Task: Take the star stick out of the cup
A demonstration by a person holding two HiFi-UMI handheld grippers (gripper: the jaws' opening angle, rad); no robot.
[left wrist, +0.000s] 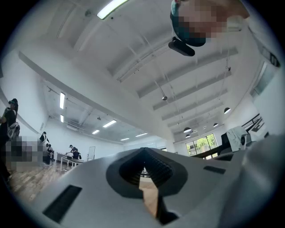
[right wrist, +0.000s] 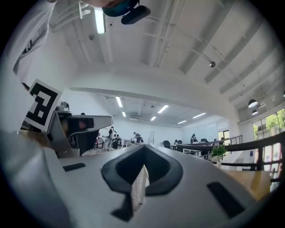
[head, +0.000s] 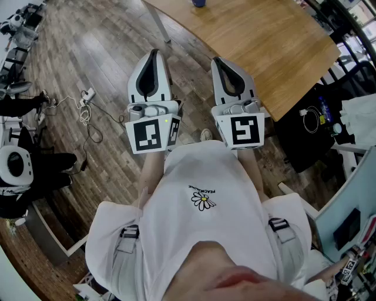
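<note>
Left gripper (head: 155, 54) and right gripper (head: 220, 60), both closed on nothing, before the table (head: 258, 41); star stick not visible; blue object (head: 199, 3), perhaps the cup, at table's far edge; stick probably light, thin, stiff; best pinched on its shaft above the rim.

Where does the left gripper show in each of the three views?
Head view: left gripper, left of centre, jaws shut, pointing up-picture.
Left gripper view: the same gripper, bottom centre, shut.
Right gripper view: far left, told by its marker cube.
Shared landmark: wooden table, top right in head view, lower right in right gripper view.
</note>
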